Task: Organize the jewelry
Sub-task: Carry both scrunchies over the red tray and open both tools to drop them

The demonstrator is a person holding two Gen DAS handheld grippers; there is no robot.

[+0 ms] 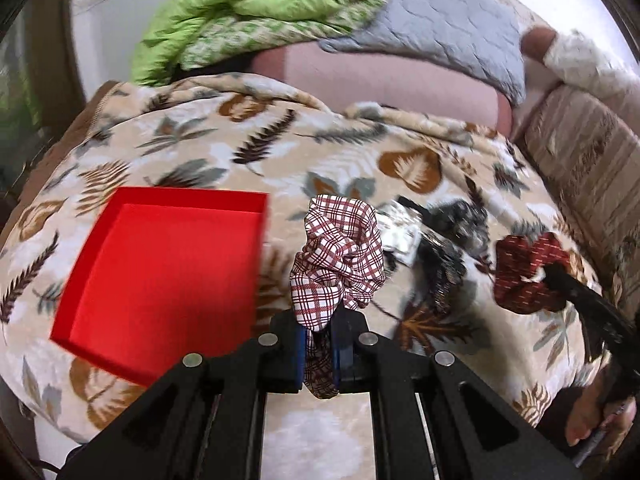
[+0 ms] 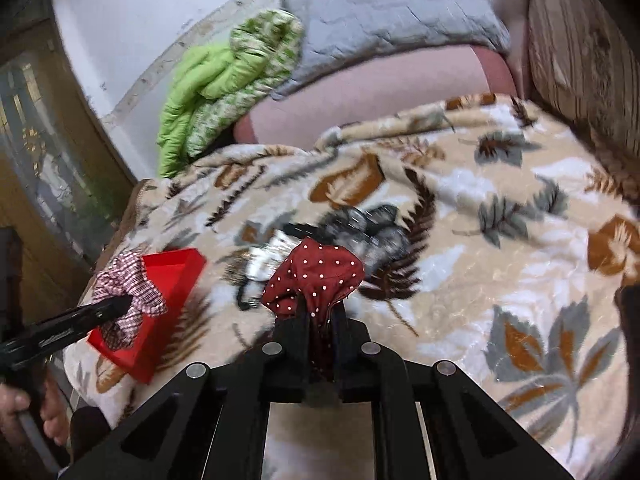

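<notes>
My left gripper [image 1: 319, 340] is shut on a red-and-white plaid scrunchie [image 1: 338, 258] and holds it above the leaf-print blanket, just right of the open red box [image 1: 160, 276]. In the right wrist view the plaid scrunchie [image 2: 128, 296] hangs over the red box [image 2: 168, 280]. My right gripper [image 2: 319, 320] is shut on a dark red dotted scrunchie [image 2: 316, 280]; it also shows at the right in the left wrist view [image 1: 528, 272]. A blurred pile of dark and silvery hair accessories [image 1: 436, 236] lies on the blanket between the two grippers, also seen in the right wrist view [image 2: 352, 232].
The leaf-print blanket [image 1: 280, 152] covers the bed. A green quilt [image 1: 248, 16] and a grey pillow [image 1: 440, 20] lie at the back. A striped cushion [image 1: 592, 168] borders the right side. The blanket's left edge drops off near the box.
</notes>
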